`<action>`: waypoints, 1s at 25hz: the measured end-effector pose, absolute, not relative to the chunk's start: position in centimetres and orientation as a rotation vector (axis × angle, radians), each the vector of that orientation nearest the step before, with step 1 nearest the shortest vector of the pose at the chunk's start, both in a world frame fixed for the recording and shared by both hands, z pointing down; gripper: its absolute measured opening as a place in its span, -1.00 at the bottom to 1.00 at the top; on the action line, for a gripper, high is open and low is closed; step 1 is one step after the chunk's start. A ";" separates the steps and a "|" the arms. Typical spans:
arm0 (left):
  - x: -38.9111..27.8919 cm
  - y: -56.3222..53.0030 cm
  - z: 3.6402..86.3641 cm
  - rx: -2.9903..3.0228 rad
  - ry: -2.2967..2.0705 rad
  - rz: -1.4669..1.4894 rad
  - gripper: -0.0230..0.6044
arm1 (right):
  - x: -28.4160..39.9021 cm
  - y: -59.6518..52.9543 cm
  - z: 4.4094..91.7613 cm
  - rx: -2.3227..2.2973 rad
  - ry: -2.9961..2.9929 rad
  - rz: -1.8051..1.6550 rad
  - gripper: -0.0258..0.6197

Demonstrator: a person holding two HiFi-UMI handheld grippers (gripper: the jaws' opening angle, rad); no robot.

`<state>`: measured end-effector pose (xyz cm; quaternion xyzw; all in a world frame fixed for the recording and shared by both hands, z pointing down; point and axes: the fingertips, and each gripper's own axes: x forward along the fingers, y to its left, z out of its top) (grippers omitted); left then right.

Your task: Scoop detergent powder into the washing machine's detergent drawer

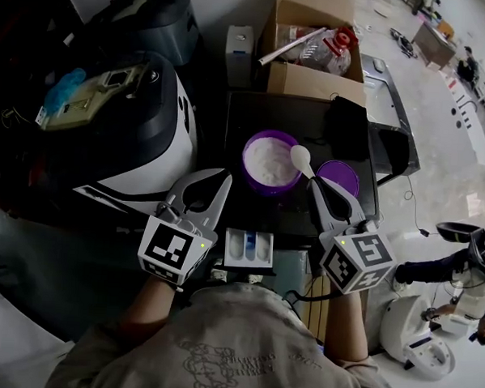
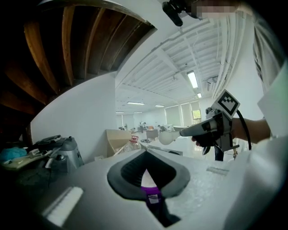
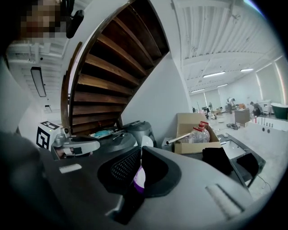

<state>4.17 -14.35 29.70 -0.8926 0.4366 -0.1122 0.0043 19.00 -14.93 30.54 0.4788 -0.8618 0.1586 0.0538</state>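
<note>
Clamping a white spoon (image 1: 301, 159) by its handle, the right gripper (image 1: 315, 183) holds it at the purple powder bowl (image 1: 269, 187) rim; the left gripper (image 1: 225, 178) is closed and empty beside the detergent drawer (image 1: 249, 246).

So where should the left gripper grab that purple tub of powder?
Probably the tub by its near-left rim, one jaw inside, one outside, coming from where the left gripper is: it stands open-topped, looks too wide to span, and the spoon in the right gripper is at its right edge.
</note>
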 end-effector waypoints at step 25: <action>3.2 -20.8 39.6 -2.958 1.322 -0.525 -0.93 | 18.4 -22.3 44.1 1.252 -2.138 0.643 -0.81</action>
